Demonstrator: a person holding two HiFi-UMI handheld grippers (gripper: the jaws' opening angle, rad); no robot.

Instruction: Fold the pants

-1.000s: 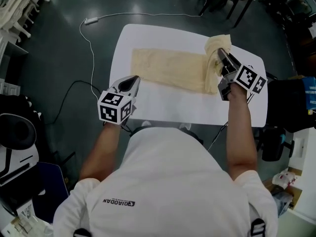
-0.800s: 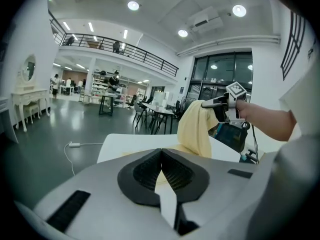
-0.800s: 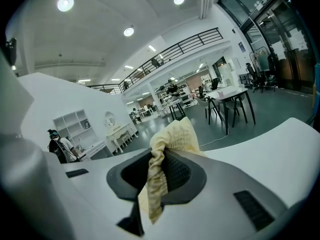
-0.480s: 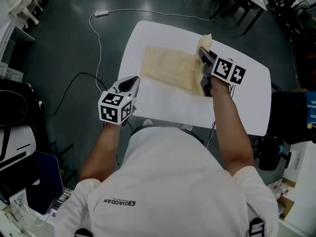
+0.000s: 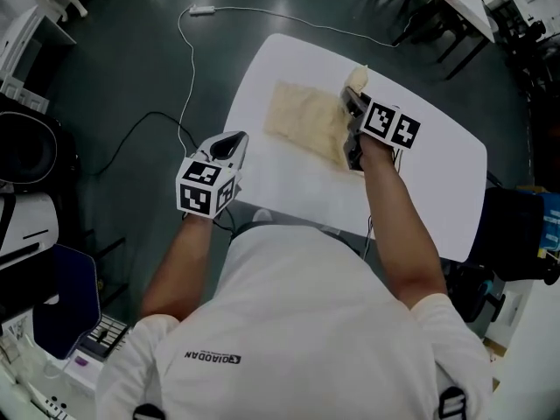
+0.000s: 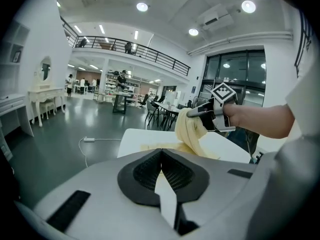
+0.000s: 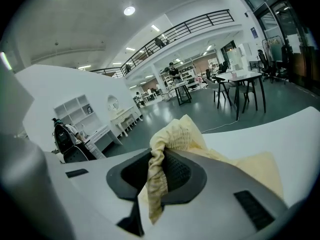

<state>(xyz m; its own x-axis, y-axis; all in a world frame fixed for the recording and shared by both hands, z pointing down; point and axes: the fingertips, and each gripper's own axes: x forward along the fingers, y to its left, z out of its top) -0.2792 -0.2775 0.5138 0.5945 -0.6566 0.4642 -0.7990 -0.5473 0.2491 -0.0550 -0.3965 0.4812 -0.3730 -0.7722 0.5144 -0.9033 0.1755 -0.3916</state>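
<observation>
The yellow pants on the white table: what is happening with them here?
A person is folding them with a gripper in each hand. The right gripper is shut on one end of the pale yellow pants and holds it lifted above the rest, which lies flat on the white table. The left gripper is shut and empty, apart from the cloth.
</observation>
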